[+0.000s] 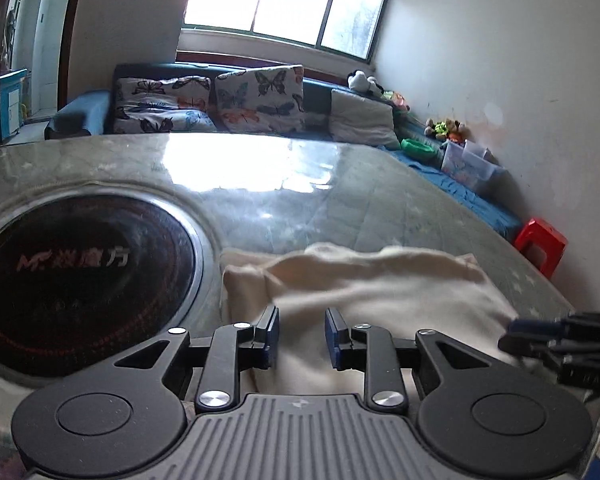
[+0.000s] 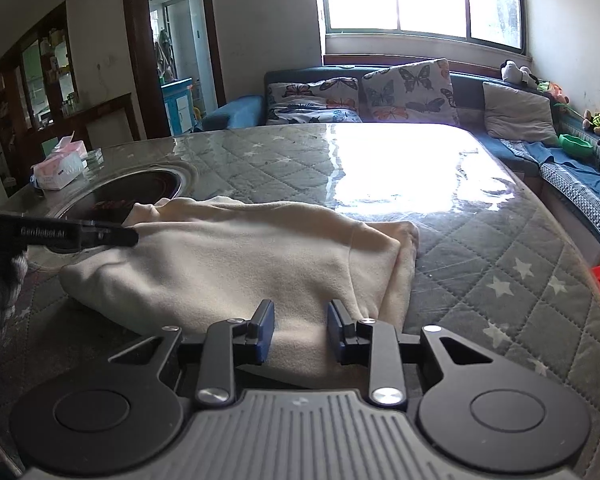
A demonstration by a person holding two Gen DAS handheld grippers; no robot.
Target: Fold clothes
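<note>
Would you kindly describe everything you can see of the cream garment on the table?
The cream garment looks like soft fleece, plain and unpatterned. It lies folded in layers on the quilted, star-printed table cover, rumpled along its far edge, with a seam showing near its right side. Its left end reaches the rim of the round black cooktop. The left claw and right claw each stand over its near edge, fabric showing between their parted fingers.

Quilted table and a cluttered sofa under a bright window

A grey star-patterned quilted table cover point(image 2: 500, 264) under glossy clear plastic holds a round black inset cooktop point(image 1: 80, 276) and a pink tissue pack point(image 2: 58, 168). Behind stand butterfly-print cushions point(image 2: 408, 88), a plain grey pillow point(image 2: 516, 112), a black-and-white plush toy point(image 1: 362, 80) and a green bowl point(image 2: 576, 145); a red plastic stool point(image 1: 542, 246) stands beside the table.
</note>
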